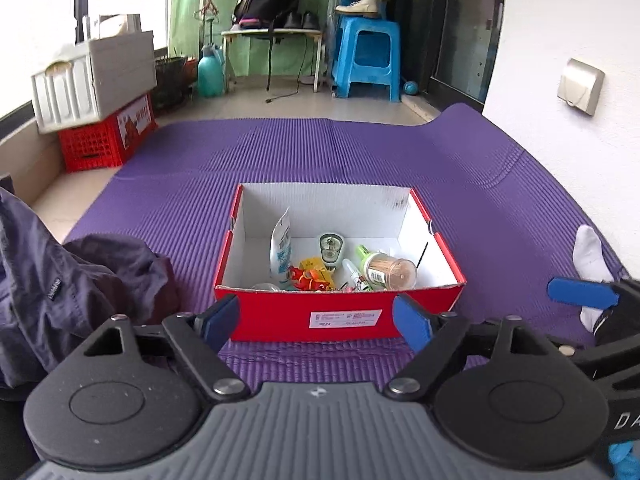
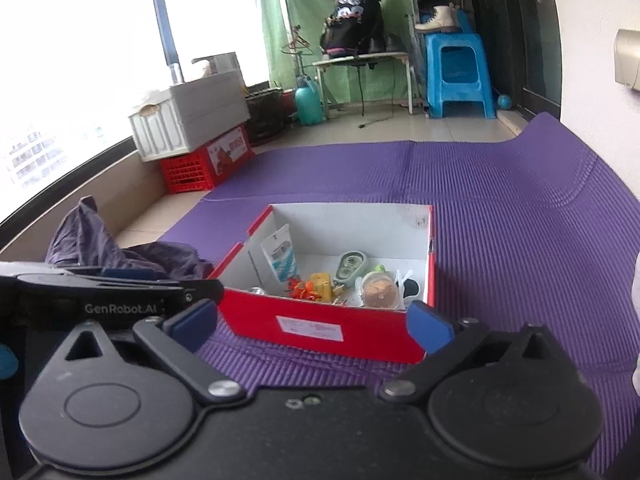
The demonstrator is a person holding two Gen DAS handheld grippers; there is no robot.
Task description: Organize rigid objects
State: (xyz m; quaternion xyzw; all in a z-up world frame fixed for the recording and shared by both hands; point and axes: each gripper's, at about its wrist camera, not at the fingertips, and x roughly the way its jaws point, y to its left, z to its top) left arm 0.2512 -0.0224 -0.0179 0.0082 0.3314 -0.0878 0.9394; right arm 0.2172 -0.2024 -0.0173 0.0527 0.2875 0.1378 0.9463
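Now, L gripper (image 1: 316, 320) & R gripper (image 2: 312, 322) agape, glossy red cardboard box (image 1: 340, 312), ribbed purple mat (image 1: 360, 152)

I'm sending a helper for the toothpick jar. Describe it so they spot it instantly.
On the purple ribbed mat sits an open red cardboard box with white inside. Near its front right corner lies a clear plastic toothpick jar, the only see-through cylinder there, packed with pale wooden sticks.

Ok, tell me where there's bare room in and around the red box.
Free: purple mat beyond the red box and to its right; box floor along its left wall. Crowded: near-right inside, around the toothpick jar and orange toy. Dark cloth covers the left.
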